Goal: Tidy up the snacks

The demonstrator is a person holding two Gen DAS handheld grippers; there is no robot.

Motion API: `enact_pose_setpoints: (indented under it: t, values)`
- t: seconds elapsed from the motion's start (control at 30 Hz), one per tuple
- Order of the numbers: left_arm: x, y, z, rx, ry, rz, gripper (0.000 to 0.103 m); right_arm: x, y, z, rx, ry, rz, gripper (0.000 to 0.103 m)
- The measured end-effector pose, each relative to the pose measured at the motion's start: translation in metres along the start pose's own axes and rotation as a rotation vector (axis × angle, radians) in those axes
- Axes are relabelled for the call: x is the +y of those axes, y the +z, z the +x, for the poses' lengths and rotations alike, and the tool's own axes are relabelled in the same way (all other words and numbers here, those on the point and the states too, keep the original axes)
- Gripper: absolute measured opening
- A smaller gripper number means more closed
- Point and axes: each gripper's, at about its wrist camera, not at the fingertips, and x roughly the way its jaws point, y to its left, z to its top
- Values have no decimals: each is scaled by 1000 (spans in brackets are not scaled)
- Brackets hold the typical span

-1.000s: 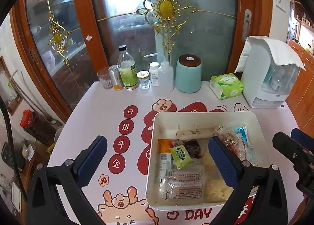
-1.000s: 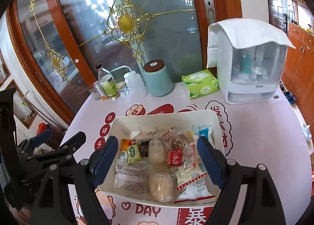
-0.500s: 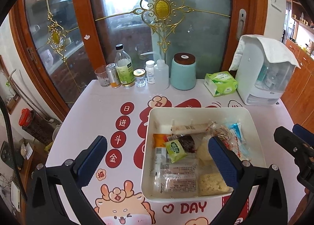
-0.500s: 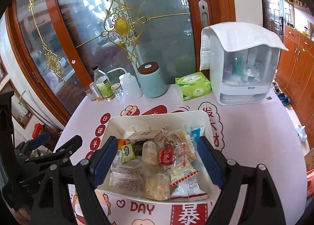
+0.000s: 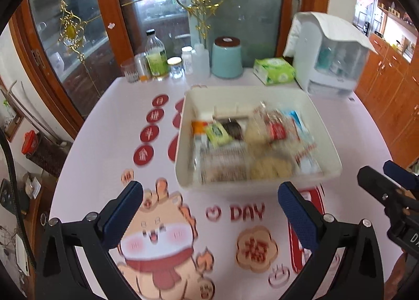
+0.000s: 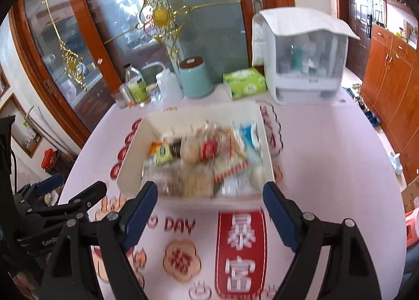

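A white rectangular bin (image 5: 324,143) (image 6: 131,161) stands on the round table, filled with several wrapped snacks, among them a green packet (image 5: 218,133) (image 6: 163,152) and a red-labelled packet (image 5: 275,129) (image 6: 208,149). My left gripper (image 5: 209,207) hangs open over the printed table cover, short of the bin's near wall, with nothing between its fingers. My right gripper (image 6: 210,205) is open too, just before the bin's near wall, holding nothing. Each gripper shows at the edge of the other's view. Both views are motion-blurred.
Along the table's far edge stand a glass, bottles and jars (image 5: 154,61), a teal canister (image 5: 226,57) (image 6: 195,77), a green tissue pack (image 5: 275,71) (image 6: 244,82) and a white cloth-covered appliance (image 5: 332,59) (image 6: 303,64). Glass doors rise behind; wooden cabinets (image 6: 392,72) stand at right.
Both grippers have drawn back and up from the bin, so it now sits farther away and more of the table cover shows in front. Both stayed open.
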Motion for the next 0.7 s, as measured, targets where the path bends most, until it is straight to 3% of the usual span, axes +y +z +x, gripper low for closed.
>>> enact_pose_setpoints:
  t: [0.27,0.5,0.7]
  values:
    - [-4,-52,-59,-6,-32,3,103,2,-57,-53,26,24,17,84]
    - [-14,-84,-108,-38,-39,23,103,14,-87,-105,7,21,-28,84]
    - [-19,-102,-126,-35,-28,17,103,15,-104,-128,-3,6,-39,84]
